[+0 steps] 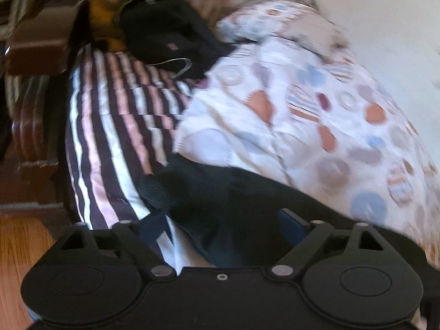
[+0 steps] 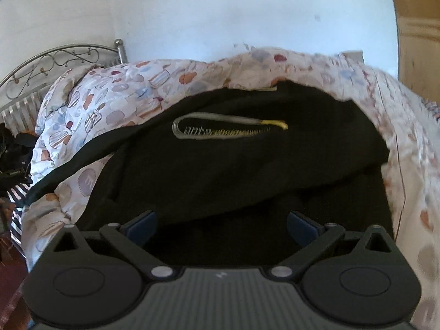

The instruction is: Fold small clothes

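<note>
Left gripper (image 1: 220, 220): jaws spread wide, black garment (image 1: 220, 192) bunched between the blue pads, not pinched.
Right gripper (image 2: 221, 224): jaws likewise apart, the garment (image 2: 247, 159) lying loose between them.
Garment: on the bed, right at both grippers' tips; grey-and-yellow stitched loop (image 2: 220, 129) on top, seen only in the right view; ribbed cuff (image 1: 156, 189) only in the left.
Surface: spotted quilt (image 1: 316, 115) under the garment; beside it a striped cover (image 1: 115, 115), mostly in the left view.
Count: two grippers, two covers, one garment at hand, one more black piece (image 1: 165, 33) far up the stripes.
Room, left view: wood floor (image 1: 19, 247), brown furniture (image 1: 38, 41), orange cloth (image 1: 107, 8).
Room, right view: white wall (image 2: 247, 13), metal headboard (image 2: 55, 63) behind the quilt.
</note>
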### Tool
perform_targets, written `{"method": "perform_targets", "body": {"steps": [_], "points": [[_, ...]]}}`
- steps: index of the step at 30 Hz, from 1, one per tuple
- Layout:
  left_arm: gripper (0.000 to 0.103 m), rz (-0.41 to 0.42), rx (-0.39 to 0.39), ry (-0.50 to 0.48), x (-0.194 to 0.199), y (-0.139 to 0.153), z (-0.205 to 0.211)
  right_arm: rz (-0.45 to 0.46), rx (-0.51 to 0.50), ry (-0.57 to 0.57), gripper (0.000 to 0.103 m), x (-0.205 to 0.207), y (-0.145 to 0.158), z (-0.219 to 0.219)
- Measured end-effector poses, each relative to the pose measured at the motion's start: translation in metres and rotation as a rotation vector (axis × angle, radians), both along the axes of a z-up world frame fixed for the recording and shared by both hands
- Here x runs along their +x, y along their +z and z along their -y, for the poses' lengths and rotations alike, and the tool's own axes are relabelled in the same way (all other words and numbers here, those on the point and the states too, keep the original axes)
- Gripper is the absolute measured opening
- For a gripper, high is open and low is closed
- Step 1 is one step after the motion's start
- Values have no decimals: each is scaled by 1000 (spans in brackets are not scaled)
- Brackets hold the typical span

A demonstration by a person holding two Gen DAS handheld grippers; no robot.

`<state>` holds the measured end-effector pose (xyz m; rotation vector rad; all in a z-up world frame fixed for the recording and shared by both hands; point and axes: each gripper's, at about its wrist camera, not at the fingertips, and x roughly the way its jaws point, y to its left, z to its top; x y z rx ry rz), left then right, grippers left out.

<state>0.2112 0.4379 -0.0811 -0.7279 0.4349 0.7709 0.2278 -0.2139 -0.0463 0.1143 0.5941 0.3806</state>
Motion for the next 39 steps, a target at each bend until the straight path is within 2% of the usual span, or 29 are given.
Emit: {"method": "perform_targets", "body": {"steps": [1, 2, 3, 4, 5, 6, 7, 9, 11, 14, 16, 19, 21, 23, 26, 30, 34, 39], "points": [[76, 10, -15, 20, 0, -1, -5, -4, 1, -5, 103, -1, -1, 0], [66, 18, -29, 44, 1, -3, -11, -7, -2, -9, 103, -3, -1, 1], [49, 17, -36, 63, 3, -4, -15, -10, -4, -10, 103, -3, -2, 1], [40, 17, -37, 71, 5, -4, -18, -13, -7, -9, 103, -4, -2, 1], [27, 22, -23, 63, 9, -4, -21, -14, -10, -10, 103, -6, -2, 2], [3, 28, 2, 57, 12, -3, -22, -16, -12, -12, 103, -6, -3, 2], [0, 11, 33, 53, 16, 1, -21, -18, -11, -12, 103, -7, -3, 2], [0, -9, 84, 50, 24, 7, -20, -23, -7, -14, 103, -8, -3, 3], [0, 15, 123, 39, 27, 19, -17, -23, -4, -15, 103, -8, -3, 4], [0, 29, 234, 4, 31, 49, -12, -16, 2, -7, 103, -8, -1, 4], [0, 28, 255, -15, 31, 64, -13, -18, 10, -2, 103, -8, -2, 4], [0, 16, 238, -58, 29, 73, -15, -26, 28, 3, 103, -8, -4, 3], [12, -6, 231, -73, 24, 69, -15, -36, 37, 9, 103, -7, -6, 2], [30, -13, 214, -74, 15, 61, -14, -37, 40, 17, 103, -8, -6, 0], [51, -22, 156, -59, -1, 42, -16, -30, 38, 27, 103, -10, -6, -4], [57, -48, 64, -69, -10, 13, -23, -37, 33, 29, 103, -9, -7, -8], [60, -40, -25, -50, -8, -9, -34, -46, 24, 32, 103, -9, -8, -13], [63, -30, -67, -39, 2, -21, -42, -40, 3, 47, 103, -11, -8, -19]]}}
